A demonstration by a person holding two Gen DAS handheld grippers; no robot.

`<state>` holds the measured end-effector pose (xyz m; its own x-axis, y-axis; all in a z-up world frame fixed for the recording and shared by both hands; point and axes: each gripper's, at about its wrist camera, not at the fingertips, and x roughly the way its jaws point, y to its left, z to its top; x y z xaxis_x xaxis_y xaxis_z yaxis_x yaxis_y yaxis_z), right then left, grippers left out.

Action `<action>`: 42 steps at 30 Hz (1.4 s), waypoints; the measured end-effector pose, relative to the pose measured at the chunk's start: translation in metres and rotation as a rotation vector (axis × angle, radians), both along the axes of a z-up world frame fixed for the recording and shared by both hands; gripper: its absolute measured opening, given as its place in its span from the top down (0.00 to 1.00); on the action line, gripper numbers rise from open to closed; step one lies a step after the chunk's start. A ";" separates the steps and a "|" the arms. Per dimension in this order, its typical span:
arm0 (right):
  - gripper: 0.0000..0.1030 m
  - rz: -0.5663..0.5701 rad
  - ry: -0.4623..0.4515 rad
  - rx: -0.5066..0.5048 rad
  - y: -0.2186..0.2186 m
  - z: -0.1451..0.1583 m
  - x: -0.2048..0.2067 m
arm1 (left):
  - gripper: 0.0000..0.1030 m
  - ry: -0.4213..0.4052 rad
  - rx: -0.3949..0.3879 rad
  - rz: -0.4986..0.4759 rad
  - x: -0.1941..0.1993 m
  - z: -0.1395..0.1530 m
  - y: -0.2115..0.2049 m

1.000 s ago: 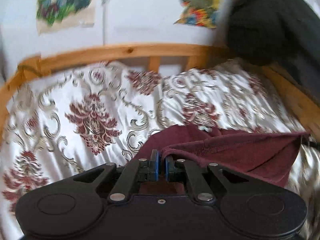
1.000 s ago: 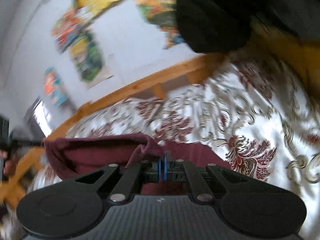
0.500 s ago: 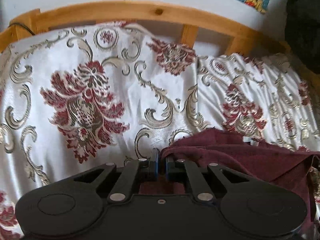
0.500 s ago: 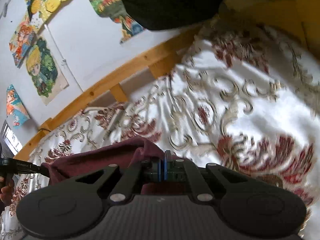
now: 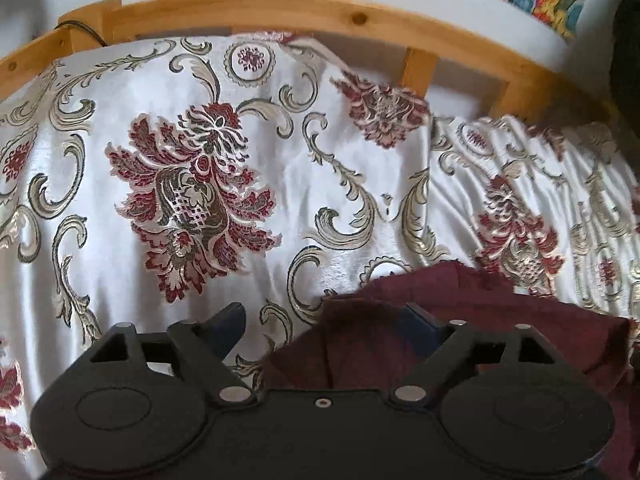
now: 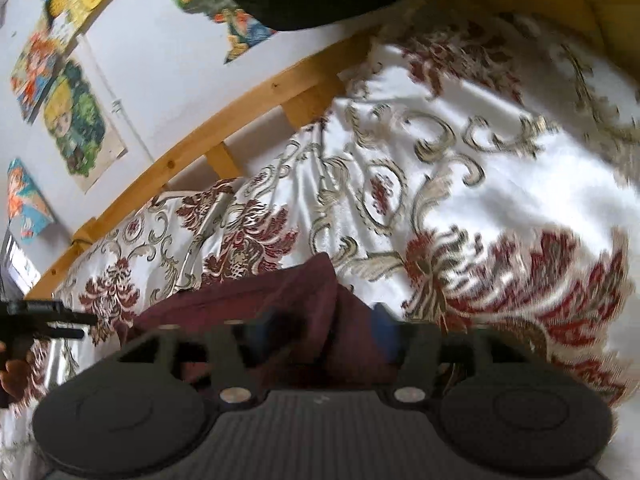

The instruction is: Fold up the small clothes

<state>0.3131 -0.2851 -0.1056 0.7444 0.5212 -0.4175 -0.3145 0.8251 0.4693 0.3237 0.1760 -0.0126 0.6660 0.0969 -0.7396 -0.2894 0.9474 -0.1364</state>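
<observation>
Lying on the floral bedspread (image 5: 304,184) near both cameras, the maroon garment (image 5: 500,320) carried no readable label. The left gripper (image 5: 324,320) and right gripper (image 6: 324,320) had jaws apart and opening, cloth loose between them. The wall posters (image 6: 76,120) showed no legible writing; motion blurred the right view.

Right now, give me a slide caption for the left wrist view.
Left gripper opening over a maroon garment lying on the floral bedspread.

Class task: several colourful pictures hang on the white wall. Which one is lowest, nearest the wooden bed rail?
The blue-and-orange picture at the far left, just above the wooden bed rail; the green-and-yellow picture and the others hang higher.
</observation>
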 end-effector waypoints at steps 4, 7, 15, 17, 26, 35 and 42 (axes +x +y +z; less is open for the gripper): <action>0.17 0.089 -0.067 -0.117 0.015 0.008 -0.007 | 0.14 0.013 0.022 -0.085 -0.010 -0.007 -0.005; 0.17 0.128 -0.103 -0.180 0.025 0.008 -0.010 | 0.13 0.012 0.054 -0.155 -0.011 -0.014 -0.013; 0.21 0.105 -0.125 -0.192 0.030 -0.005 -0.001 | 0.15 0.060 0.123 -0.321 0.028 -0.041 -0.048; 0.24 0.103 -0.108 -0.166 0.027 -0.010 0.003 | 0.26 0.072 0.133 -0.341 0.039 -0.048 -0.055; 0.27 0.117 -0.075 -0.057 0.018 -0.016 0.013 | 0.95 -0.015 0.084 -0.285 0.030 -0.038 -0.046; 0.26 0.180 -0.052 0.049 0.012 -0.020 0.020 | 0.95 -0.167 -0.001 -0.218 0.008 0.018 -0.008; 0.91 0.108 -0.040 0.068 0.006 -0.023 0.022 | 0.95 -0.155 0.016 -0.184 0.002 0.020 -0.010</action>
